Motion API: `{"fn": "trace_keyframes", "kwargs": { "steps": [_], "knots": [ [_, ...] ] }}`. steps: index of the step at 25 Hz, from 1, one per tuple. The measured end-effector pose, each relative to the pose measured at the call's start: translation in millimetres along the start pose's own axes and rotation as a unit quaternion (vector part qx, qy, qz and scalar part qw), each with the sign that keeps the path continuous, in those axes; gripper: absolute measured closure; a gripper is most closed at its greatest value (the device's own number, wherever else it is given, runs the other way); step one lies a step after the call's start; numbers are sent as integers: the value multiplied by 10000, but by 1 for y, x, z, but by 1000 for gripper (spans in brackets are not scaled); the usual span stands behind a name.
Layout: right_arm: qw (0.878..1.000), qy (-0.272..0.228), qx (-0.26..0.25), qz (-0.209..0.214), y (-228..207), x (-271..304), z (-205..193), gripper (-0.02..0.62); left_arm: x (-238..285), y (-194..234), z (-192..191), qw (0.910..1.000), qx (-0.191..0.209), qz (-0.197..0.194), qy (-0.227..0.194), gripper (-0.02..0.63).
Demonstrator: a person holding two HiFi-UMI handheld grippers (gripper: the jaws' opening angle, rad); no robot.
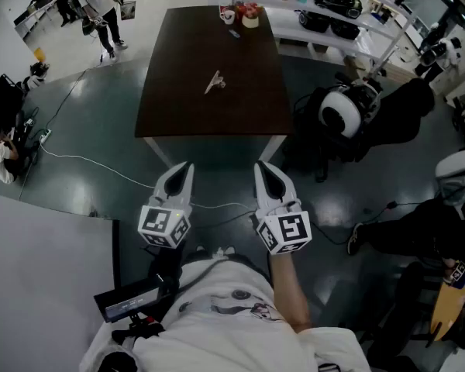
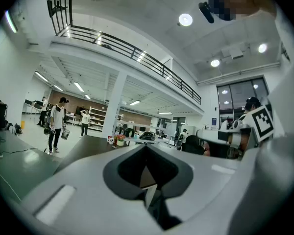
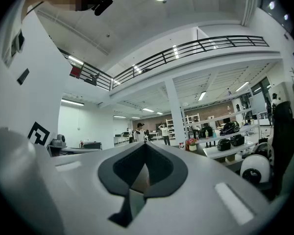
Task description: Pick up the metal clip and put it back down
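Here, the small silvery metal clip (image 1: 215, 82) is lying mid-table on the dark brown rectangular table (image 1: 178, 107), too small for detail. The white hand-held left gripper (image 1: 183, 170) and right gripper (image 1: 265, 169) are hovering short of it, jaws together, gripping nothing.

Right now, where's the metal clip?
In the head view, the metal clip lies near the middle of the dark table, far ahead of the left gripper and right gripper, which hang short of its near edge.
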State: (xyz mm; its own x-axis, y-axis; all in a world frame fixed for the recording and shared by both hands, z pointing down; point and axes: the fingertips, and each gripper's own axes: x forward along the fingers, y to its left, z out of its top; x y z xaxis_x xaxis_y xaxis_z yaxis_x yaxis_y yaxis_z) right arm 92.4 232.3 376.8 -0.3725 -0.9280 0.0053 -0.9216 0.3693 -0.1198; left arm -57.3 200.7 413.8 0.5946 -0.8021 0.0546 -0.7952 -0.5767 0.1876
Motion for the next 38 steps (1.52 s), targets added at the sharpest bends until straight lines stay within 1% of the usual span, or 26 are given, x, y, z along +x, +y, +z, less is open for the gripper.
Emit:
{"fn": "trace_keyframes", "kwargs": {
  "steps": [7, 12, 19, 22, 25, 31, 38],
  "knots": [
    [10000, 83, 22, 34, 0, -3, -3, 597, 5, -10, -6, 9999, -29, -45, 112, 609],
    [9999, 117, 68, 33, -8, -15, -10, 597, 8, -27, -14, 9998, -4, -88, 167, 609],
    [9997, 175, 170, -29, -9, 0, -13, 597, 13, -14, -13, 9997, -34, -73, 248, 609],
    [9998, 142, 168, -8, -9, 10, -14, 597, 20, -6, -14, 9997, -53, -79, 223, 609],
    [9998, 41, 209, 25, -9, 23, -7, 595, 33, 4, -7, 9998, -96, -109, 170, 609],
    [9999, -70, 47, -101, -29, 83, 5, 594, 89, 43, 9, 9993, -142, -331, -47, 609],
    [9996, 76, 96, -238, -30, 124, -1, 594, 107, 83, 6, 9989, -313, -340, 106, 609]
  ]
}}
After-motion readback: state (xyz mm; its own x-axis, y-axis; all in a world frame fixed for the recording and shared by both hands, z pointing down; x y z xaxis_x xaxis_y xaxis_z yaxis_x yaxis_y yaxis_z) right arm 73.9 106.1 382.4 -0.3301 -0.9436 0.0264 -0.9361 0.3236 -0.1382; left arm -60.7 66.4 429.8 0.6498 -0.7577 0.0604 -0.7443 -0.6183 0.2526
